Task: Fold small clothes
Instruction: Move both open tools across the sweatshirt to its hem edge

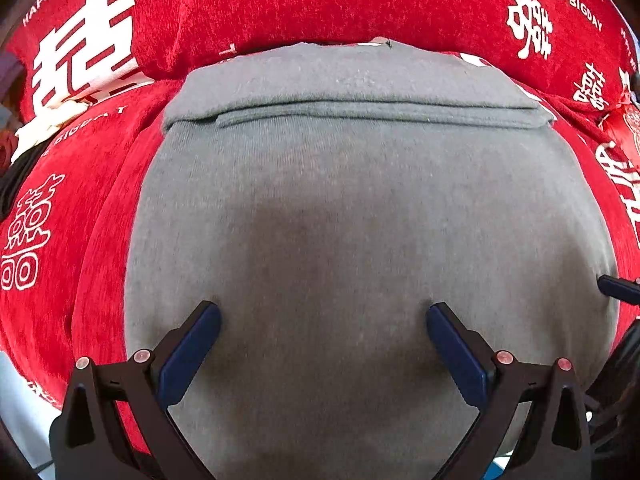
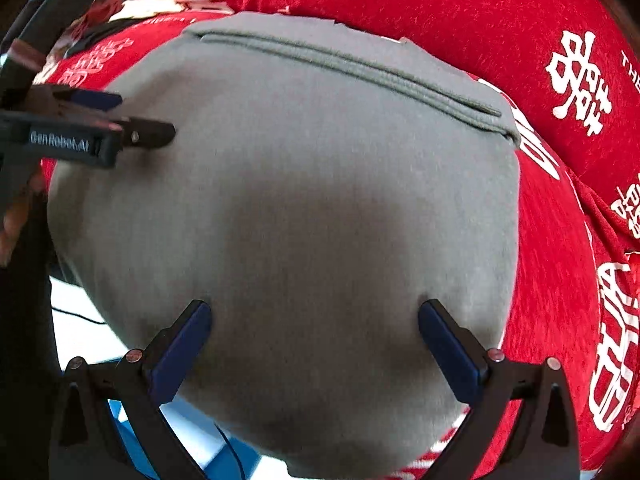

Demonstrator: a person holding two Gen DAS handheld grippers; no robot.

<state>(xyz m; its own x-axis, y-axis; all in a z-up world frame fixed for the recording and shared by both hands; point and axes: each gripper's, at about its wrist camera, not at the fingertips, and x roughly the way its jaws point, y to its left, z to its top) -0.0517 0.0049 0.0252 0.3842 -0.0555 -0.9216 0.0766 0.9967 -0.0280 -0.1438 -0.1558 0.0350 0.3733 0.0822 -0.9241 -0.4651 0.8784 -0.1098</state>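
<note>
Left wrist view shows me a grey garment (image 1: 360, 208) lying flat on a red cloth (image 1: 280, 4) printed with white characters and lettering, a folded band with a stitched hem running across its far edge. My left gripper (image 1: 323, 314) sits over the near part of the garment with its blue-padded fingers (image 1: 190, 354) spread wide, tips pressing down on the fabric and holding nothing between them. From the right wrist view, my right gripper (image 2: 315, 312) is likewise spread wide over the same grey fabric, nothing pinched. At the left of that view I see the left gripper's body reaching in over the garment's side.
</note>
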